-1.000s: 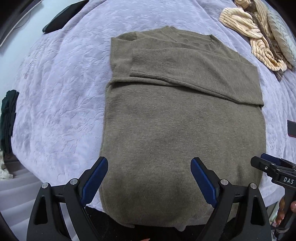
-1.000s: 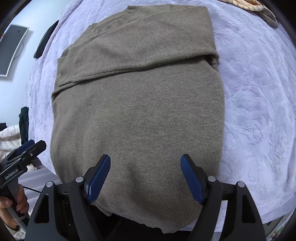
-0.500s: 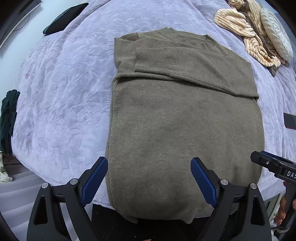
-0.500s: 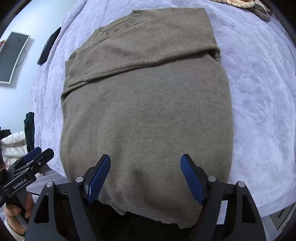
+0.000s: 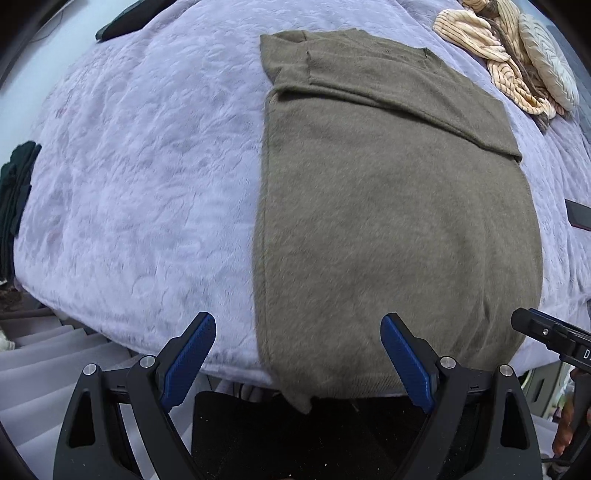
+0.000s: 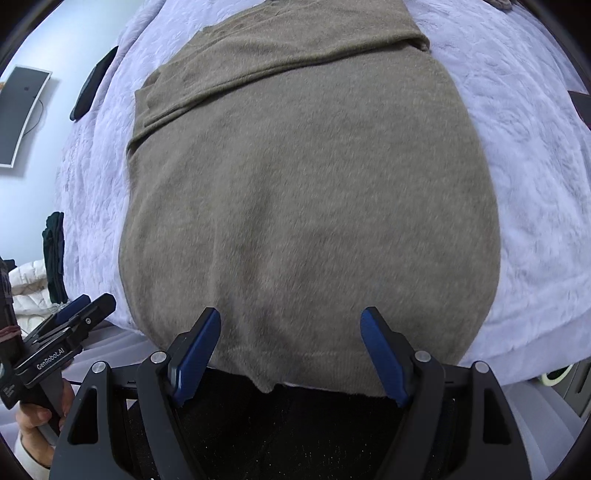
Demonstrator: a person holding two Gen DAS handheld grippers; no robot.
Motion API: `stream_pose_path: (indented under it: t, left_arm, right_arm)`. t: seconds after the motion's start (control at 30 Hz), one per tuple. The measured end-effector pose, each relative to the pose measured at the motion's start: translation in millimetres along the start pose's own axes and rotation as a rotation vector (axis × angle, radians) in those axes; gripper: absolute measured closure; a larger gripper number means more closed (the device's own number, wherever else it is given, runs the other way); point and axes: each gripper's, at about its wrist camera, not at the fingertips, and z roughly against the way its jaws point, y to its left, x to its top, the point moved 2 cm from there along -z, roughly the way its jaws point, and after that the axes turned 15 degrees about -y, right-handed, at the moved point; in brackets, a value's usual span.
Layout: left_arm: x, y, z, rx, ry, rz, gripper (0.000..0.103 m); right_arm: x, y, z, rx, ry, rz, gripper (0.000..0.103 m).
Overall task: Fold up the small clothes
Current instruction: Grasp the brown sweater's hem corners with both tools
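An olive-brown sweater point(image 5: 391, 206) lies flat on the lavender bedspread point(image 5: 147, 177), both sleeves folded across its chest, its hem hanging over the near bed edge. It fills the right wrist view point(image 6: 306, 206). My left gripper point(image 5: 299, 354) is open and empty, over the hem's left corner. My right gripper point(image 6: 290, 350) is open and empty, over the middle of the hem. The right gripper's tip shows at the right of the left wrist view point(image 5: 554, 336); the left gripper shows at the lower left of the right wrist view point(image 6: 62, 343).
Striped cream knitwear point(image 5: 506, 55) is piled at the bed's far right. A dark flat object point(image 5: 125, 18) lies at the far left edge. Dark clothing point(image 5: 16, 199) hangs left of the bed. A wall monitor point(image 6: 20, 114) is at left.
Both grippers have drawn back toward the near bed edge, staying open. The left one has shifted left, so the sweater now sits right of its centre.
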Motion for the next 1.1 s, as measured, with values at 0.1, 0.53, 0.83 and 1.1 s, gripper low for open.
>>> stream_pose_path:
  t: [0.1,0.53,0.83,1.1]
  left_arm:
    - [-14,12,-2,-0.035,0.009,0.007,0.011]
    - [-49,37,-15,-0.234,0.039,0.101,0.011]
    - [-39,8,-48,-0.287,0.022,0.059,0.011]
    - [-30,16,-58,-0.395,0.03,0.13,0.011]
  right_arm:
    - [-12,4,8,-0.007,-0.025,0.004,0.022]
    - [-32,-57,26,-0.053,-0.054,-0.146,0.022]
    - [-10,-111,14,-0.081,-0.04,-0.087,0.022]
    - [-4,-143,-22,0.112,0.042,-0.165,0.021]
